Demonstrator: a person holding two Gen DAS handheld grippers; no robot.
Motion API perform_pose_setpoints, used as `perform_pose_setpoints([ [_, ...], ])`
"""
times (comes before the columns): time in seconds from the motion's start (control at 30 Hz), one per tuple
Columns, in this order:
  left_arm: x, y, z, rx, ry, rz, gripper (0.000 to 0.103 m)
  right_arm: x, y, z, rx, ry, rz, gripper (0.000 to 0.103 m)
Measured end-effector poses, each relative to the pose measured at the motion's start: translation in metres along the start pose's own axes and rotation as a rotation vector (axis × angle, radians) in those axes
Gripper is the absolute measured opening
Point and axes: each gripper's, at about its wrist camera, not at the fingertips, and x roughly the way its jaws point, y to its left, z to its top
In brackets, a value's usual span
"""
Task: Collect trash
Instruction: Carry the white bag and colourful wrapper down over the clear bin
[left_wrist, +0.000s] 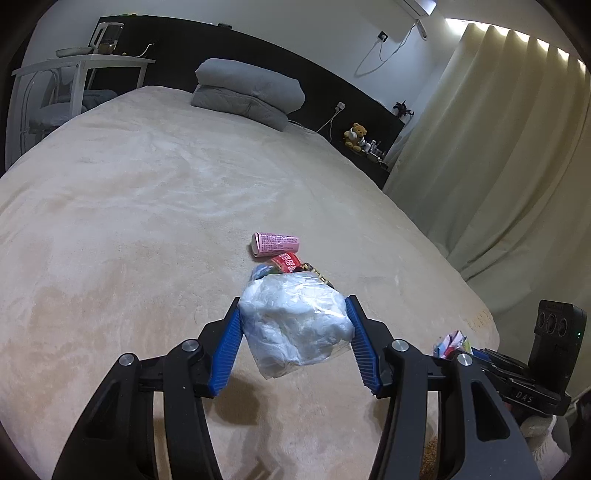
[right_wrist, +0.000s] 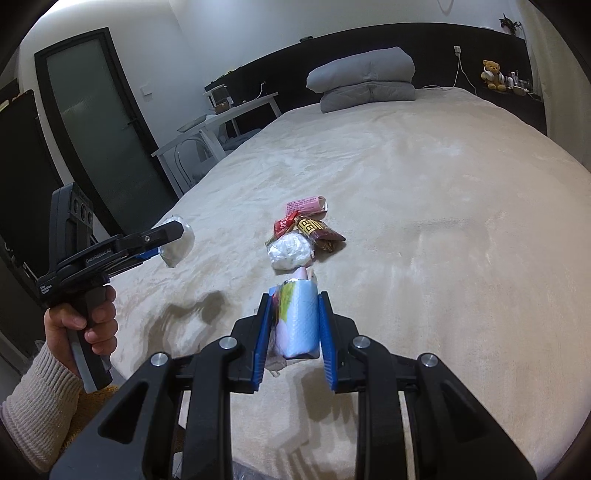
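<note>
My left gripper (left_wrist: 293, 304) is shut on a crumpled white plastic bag (left_wrist: 295, 325) and holds it above the beige bed (left_wrist: 147, 221); it also shows at the left of the right wrist view (right_wrist: 173, 240). My right gripper (right_wrist: 293, 295) is shut on a light blue wrapper (right_wrist: 301, 317) just above the bed. A pile of trash lies ahead: a pink rolled wrapper (left_wrist: 275, 244), red and dark snack wrappers (right_wrist: 314, 230) and a white crumpled wad (right_wrist: 290, 253).
Folded grey bedding (left_wrist: 247, 96) lies at the head of the bed against a dark headboard. A white side table (left_wrist: 81, 68) stands at the left, curtains (left_wrist: 498, 147) at the right. A dark door (right_wrist: 96, 125) is beyond the bed's left edge.
</note>
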Motion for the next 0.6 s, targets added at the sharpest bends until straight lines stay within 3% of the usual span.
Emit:
perform_pose_setpoints([
  [0.6, -0.094, -0.041, -0.100, 0.020, -0.040, -0.047, 0.053, -0.056, 0.047, -0.081, -0.041, -0.017, -0.031, 0.026],
])
